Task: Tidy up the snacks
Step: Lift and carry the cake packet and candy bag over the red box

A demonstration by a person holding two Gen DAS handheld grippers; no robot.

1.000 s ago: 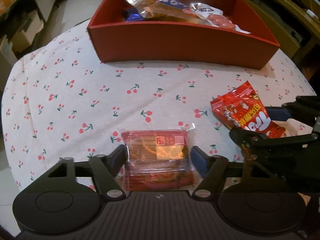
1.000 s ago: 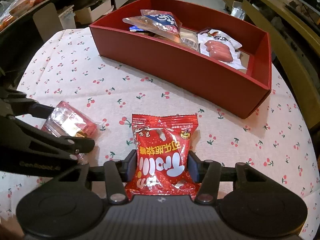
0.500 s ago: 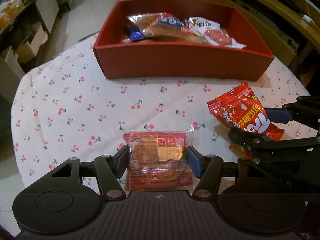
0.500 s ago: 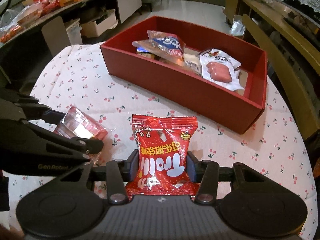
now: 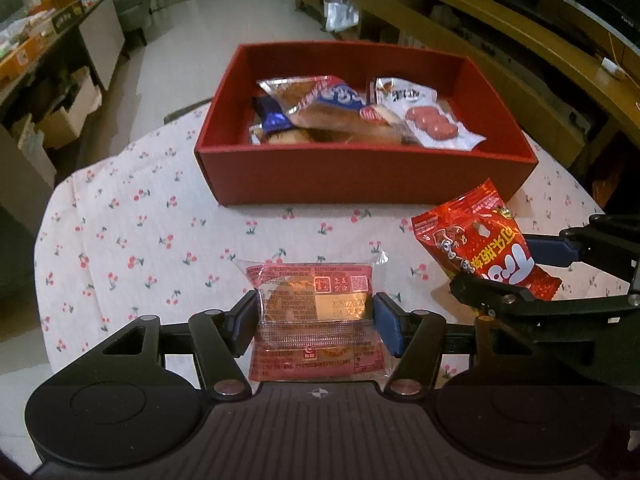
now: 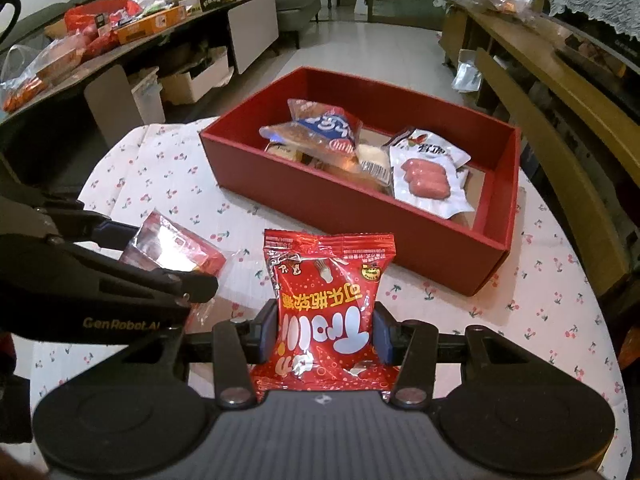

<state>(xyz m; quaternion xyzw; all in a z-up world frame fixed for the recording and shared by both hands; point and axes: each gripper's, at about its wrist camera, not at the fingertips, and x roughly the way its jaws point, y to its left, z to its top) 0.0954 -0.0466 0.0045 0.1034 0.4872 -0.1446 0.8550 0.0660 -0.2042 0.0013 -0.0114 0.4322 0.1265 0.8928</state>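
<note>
Snacks are sitting in both grippers, each clear of the cloth. Left gripper [image 5: 316, 318] is pinching a pink-and-clear packet [image 5: 316, 320] across its width, blue pads [image 5: 386, 326] pressing in on both side edges; its jaws have just been closing a little on that packet. Packet is lying flat between the fingers, label up, far end sticking out past the tips. Right gripper [image 6: 325, 330] is pinching a red candy bag [image 6: 326, 308], pads biting into the bag's waist so it is bulging above and below. Bag is standing nearly upright, print upside down in the right wrist view. In the left wrist view the bag [image 5: 480, 244] is showing at near right, tilted; in the right wrist view the packet [image 6: 176, 250] is showing at near left, so the two grippers are working side by side, close but not touching. Below them the cherry-print tablecloth [image 5: 132, 240] is covering a round table. Farther out, a red box [image 6: 348, 204] is sitting on the cloth, open top. Inside it: a blue-and-clear bread bag [image 6: 324, 130] leaning on other wrappers at left, a white sausage pack [image 6: 428, 172] lying at right. Right end of the box floor is showing bare. Beyond the table, cluttered shelves [image 6: 100, 40] are running along the far left.
</note>
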